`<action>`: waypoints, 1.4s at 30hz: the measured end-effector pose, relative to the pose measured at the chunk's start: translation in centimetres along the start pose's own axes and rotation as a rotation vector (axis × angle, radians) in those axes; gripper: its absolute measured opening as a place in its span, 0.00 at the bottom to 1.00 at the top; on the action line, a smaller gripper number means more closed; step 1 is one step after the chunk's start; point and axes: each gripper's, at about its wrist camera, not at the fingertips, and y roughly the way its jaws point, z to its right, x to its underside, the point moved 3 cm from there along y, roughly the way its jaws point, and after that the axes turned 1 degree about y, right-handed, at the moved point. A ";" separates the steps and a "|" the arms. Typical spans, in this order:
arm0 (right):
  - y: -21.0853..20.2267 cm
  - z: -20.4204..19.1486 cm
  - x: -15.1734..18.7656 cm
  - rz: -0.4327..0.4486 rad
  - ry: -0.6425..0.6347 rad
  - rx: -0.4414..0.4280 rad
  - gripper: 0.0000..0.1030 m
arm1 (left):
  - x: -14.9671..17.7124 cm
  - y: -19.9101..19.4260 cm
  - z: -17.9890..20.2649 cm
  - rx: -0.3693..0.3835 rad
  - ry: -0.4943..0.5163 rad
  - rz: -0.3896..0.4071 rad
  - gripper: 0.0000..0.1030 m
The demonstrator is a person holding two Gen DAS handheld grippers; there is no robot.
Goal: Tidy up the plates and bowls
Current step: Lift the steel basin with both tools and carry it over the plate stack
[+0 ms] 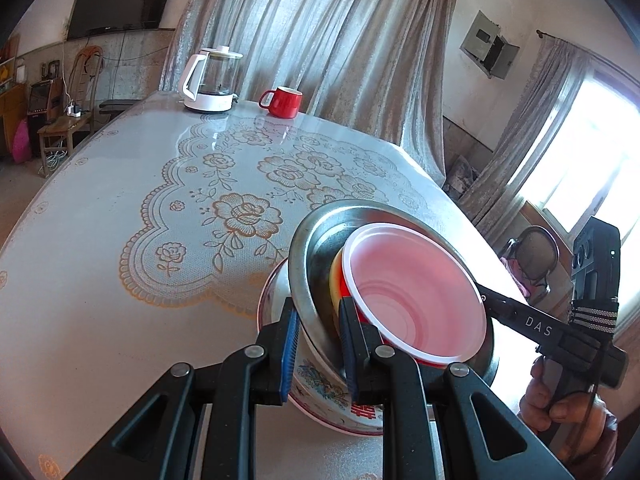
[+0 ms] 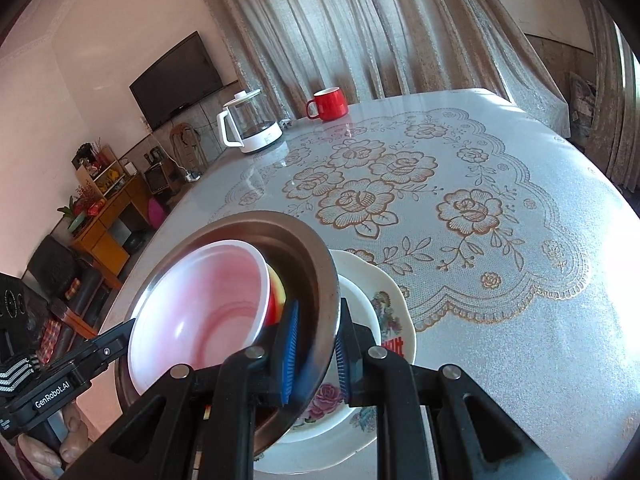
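Left gripper [image 1: 318,346] jaws clenched on steel bowl [image 1: 304,252] rim, right gripper [image 2: 316,354] clamped opposite rim, pink cup [image 1: 416,292] nested inside, floral plate [image 2: 384,312] beneath.

The right gripper [image 2: 316,356] has its jaws closed on the rim of a round steel bowl [image 2: 308,256], which holds a pink plastic bowl [image 2: 200,316] above a floral white plate [image 2: 384,312] on the lace-covered counter [image 2: 500,280].
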 end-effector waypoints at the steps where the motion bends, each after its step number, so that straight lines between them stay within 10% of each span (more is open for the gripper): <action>1: 0.1 0.3 0.1 -0.002 0.005 0.005 0.16 | 0.1 0.3 0.1 0.002 0.002 -0.008 0.19; 25: 2.7 2.6 1.7 -0.047 0.025 0.052 0.16 | 1.6 2.7 0.2 -0.019 -0.001 -0.078 0.21; 42: -0.8 5.0 0.8 0.063 0.201 -0.100 0.29 | 1.9 0.7 0.1 0.020 -0.010 -0.039 0.24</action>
